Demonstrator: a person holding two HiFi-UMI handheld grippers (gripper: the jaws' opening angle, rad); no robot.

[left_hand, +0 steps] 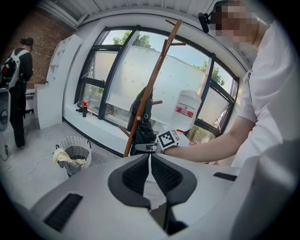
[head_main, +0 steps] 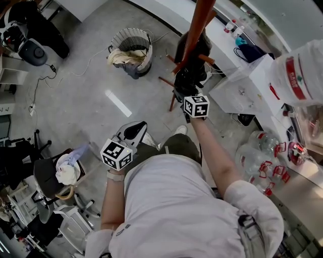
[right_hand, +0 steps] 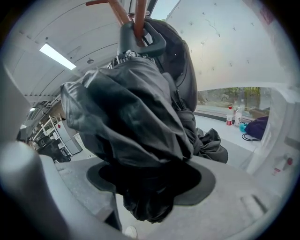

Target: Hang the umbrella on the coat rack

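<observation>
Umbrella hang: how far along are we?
Done: handle of the umbrella looks hooked over a coat rack peg. In hand: right gripper grips the folded fabric. To do: let go, back off. Left gripper shut, empty.

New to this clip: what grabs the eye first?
The black umbrella fills the right claw, with its handle hooked on a peg of the tall brown coat rack. The left claw is shut and empty, nearer the person's body.

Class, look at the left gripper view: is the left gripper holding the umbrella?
No, the left gripper has its jaws together with nothing between them.
</observation>
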